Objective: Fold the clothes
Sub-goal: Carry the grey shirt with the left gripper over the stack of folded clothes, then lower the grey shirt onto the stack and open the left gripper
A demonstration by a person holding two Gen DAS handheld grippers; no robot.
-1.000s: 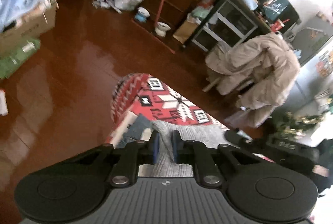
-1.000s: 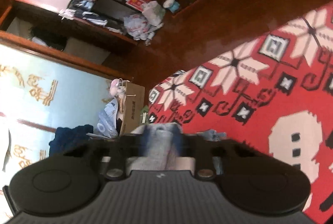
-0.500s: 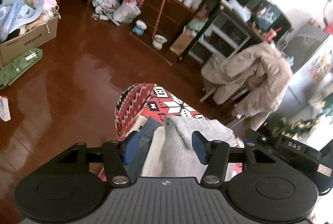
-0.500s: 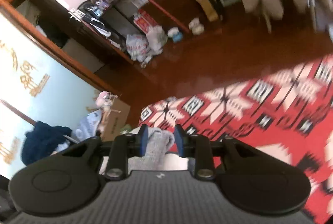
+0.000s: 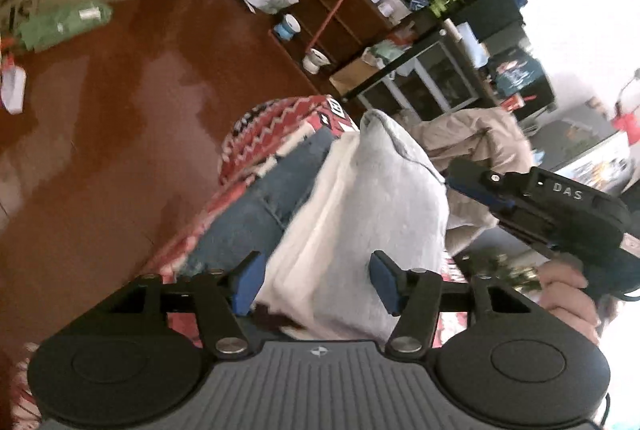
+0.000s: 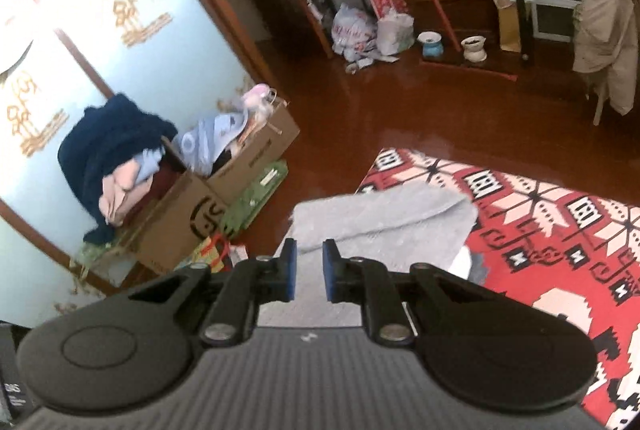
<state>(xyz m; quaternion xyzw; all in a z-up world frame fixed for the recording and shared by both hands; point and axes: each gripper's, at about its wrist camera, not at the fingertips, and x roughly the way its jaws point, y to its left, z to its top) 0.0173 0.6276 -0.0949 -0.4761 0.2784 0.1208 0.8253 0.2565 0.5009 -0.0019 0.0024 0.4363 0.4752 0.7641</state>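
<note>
Grey garment on jeans | left gripper — wide, released | right gripper — narrow, just closing, empty

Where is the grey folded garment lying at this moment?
In the left wrist view the grey garment lies at centre on the red patterned blanket, on top of a white layer beside blue jeans.

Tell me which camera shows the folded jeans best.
The left wrist view. There the jeans lie in plain sight on the red patterned blanket, partly under the grey garment. In the right wrist view the grey garment covers that spot and no denim shows.
</note>
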